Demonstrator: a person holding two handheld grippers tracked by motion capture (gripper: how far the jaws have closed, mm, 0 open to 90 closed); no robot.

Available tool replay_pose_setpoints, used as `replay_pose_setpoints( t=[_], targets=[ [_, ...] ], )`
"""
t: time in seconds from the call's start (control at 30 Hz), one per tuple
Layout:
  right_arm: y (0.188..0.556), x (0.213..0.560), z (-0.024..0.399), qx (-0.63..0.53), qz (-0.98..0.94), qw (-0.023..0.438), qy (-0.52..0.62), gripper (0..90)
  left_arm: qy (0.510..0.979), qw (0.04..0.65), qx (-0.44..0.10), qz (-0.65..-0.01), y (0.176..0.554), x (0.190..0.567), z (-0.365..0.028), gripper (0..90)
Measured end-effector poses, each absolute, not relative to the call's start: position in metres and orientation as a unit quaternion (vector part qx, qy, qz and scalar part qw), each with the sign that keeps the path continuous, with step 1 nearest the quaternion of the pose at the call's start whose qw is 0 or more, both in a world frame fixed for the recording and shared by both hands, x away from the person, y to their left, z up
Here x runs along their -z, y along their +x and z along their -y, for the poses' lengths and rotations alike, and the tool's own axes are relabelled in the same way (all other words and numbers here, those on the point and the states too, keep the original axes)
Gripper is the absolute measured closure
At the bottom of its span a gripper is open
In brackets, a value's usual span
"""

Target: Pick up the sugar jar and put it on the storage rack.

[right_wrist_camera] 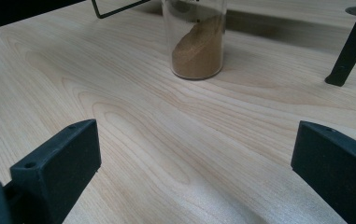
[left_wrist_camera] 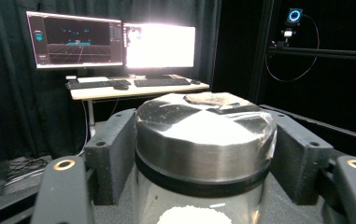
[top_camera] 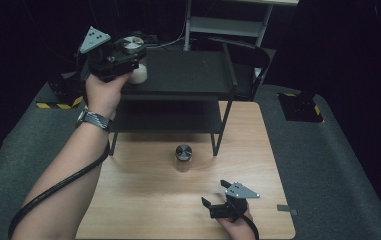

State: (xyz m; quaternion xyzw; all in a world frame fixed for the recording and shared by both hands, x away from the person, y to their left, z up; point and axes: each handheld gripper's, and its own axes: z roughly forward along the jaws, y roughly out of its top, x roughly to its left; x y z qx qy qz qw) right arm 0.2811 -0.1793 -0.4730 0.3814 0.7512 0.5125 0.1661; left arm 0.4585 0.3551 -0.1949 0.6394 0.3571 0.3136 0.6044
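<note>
— What is the high view showing?
— My left gripper (top_camera: 128, 55) is sitting at the shelf (top_camera: 188, 75), around a white-filled jar (top_camera: 138, 74).

— And the left gripper view?
— The jar's metal lid (left_wrist_camera: 203, 135) is sitting between my jaws; the pads are looking barely apart from it, released.

— The right gripper view?
— My right gripper (right_wrist_camera: 194, 163) is gaping wide over the table (right_wrist_camera: 133, 126), with the brown-powder jar (right_wrist_camera: 196, 42) standing ahead.

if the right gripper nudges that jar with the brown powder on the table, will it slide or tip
The jar looks tall and narrow, so a high push may well tip it. Its powder sits low, which should steady it somewhat. The clear wall looks smooth and hard, so it is probably slippery and breakable.
</note>
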Motion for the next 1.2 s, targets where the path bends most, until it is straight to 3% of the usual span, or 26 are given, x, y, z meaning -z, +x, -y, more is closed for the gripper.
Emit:
replay_pose_setpoints(
  t=[0.23, 0.63, 1.2],
  targets=[
    [0.281, 0.473, 0.179, -0.512, -0.752, 0.166, 0.381, 1.2, 0.638, 0.604, -0.318, -0.355, 0.456, 0.196, -0.36, 24.7],
    [0.281, 0.473, 0.179, -0.511, -0.753, 0.167, 0.38, 1.2, 0.645, 0.602, -0.312, -0.352, 0.447, 0.197, -0.367, 6.1],
    [0.281, 0.472, 0.178, -0.509, -0.754, 0.169, 0.379, 1.2, 0.64, 0.593, -0.329, -0.36, 0.417, 0.218, -0.376, 0.3]
  ],
)
